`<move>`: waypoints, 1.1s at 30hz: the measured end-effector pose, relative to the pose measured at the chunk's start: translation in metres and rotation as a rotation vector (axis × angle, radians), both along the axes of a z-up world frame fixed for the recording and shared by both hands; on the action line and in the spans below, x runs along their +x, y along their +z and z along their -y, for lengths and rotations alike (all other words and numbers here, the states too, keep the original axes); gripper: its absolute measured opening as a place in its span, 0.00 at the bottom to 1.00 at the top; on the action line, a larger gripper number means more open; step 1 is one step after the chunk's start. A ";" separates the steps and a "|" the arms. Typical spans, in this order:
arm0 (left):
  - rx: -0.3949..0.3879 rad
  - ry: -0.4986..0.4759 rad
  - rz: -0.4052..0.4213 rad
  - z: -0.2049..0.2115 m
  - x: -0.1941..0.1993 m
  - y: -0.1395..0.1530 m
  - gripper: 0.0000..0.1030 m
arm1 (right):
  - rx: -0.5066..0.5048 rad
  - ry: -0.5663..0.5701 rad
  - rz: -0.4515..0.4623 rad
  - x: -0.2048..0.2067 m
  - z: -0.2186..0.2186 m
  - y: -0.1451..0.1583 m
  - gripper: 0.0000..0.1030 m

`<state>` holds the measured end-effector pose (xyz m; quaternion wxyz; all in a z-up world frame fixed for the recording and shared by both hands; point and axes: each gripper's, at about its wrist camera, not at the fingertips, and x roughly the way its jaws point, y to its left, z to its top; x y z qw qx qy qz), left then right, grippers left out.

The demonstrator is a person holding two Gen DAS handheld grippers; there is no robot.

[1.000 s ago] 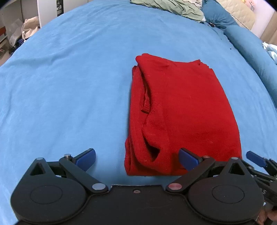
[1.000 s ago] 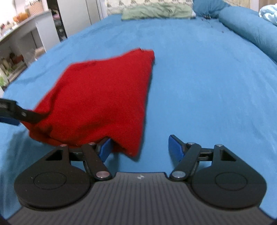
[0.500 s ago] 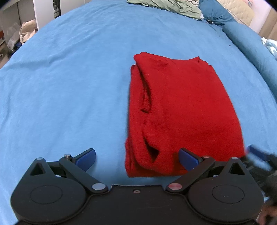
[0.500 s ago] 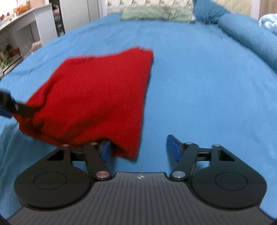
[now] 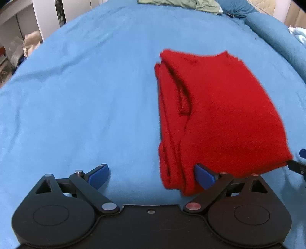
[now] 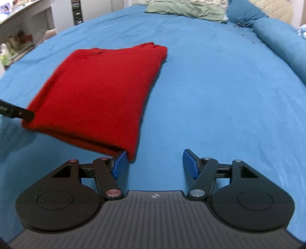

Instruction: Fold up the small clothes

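A folded red knit garment (image 5: 216,115) lies on the blue bedsheet (image 5: 86,95); its near edge is raised off the sheet. It also shows in the right wrist view (image 6: 99,93). My left gripper (image 5: 153,176) is open, its right finger (image 5: 204,175) under the garment's near left corner. My right gripper (image 6: 155,164) is open, its left finger (image 6: 119,163) under the garment's near right corner. Neither pair of jaws closes on the cloth; the garment rests on one finger of each.
A green cloth (image 6: 183,10) and blue pillows (image 6: 244,13) lie at the head of the bed. A blue bolster (image 5: 277,40) runs along the right side. Shelves and a cabinet (image 6: 23,30) stand off the bed's left edge.
Both grippers have risen, lifting the garment's near edge off the sheet and carrying it away from me. Jaws stay open throughout.
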<state>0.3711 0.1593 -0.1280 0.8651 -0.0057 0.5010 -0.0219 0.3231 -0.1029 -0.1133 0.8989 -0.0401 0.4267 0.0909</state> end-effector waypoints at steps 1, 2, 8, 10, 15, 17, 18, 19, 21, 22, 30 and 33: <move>0.004 -0.006 0.012 0.001 -0.001 0.010 0.96 | 0.028 0.015 -0.004 -0.002 0.006 0.010 0.78; 0.002 -0.011 0.023 0.001 0.000 0.020 0.96 | 0.055 0.031 -0.003 -0.005 0.015 0.018 0.83; -0.133 -0.036 0.042 -0.006 0.049 0.056 1.00 | 0.312 0.098 -0.087 0.039 0.053 0.077 1.00; -0.155 -0.062 0.031 -0.002 0.072 0.051 1.00 | 0.398 0.086 -0.130 0.069 0.058 0.084 1.00; -0.261 -0.071 -0.041 0.001 0.110 0.010 0.97 | 0.522 -0.006 -0.228 0.134 0.048 0.053 1.00; -0.269 -0.068 -0.068 0.002 0.117 -0.002 0.92 | 0.561 -0.042 -0.252 0.150 0.042 0.035 1.00; -0.274 -0.069 -0.074 0.001 0.118 -0.005 0.90 | 0.567 -0.058 -0.263 0.156 0.039 0.027 1.00; -0.278 -0.070 -0.076 0.001 0.119 -0.008 0.90 | 0.567 -0.074 -0.274 0.162 0.036 0.019 1.00; -0.282 -0.076 -0.073 0.002 0.122 -0.011 0.89 | 0.557 -0.090 -0.289 0.170 0.032 0.007 0.92; -0.282 -0.077 -0.070 0.001 0.123 -0.011 0.86 | 0.550 -0.092 -0.300 0.173 0.030 0.002 0.88; -0.312 -0.065 -0.053 0.007 0.122 -0.003 0.30 | 0.501 -0.060 -0.293 0.175 0.009 -0.006 0.38; -0.349 -0.047 -0.020 0.008 0.112 0.018 0.26 | 0.494 -0.040 -0.238 0.166 0.006 0.013 0.35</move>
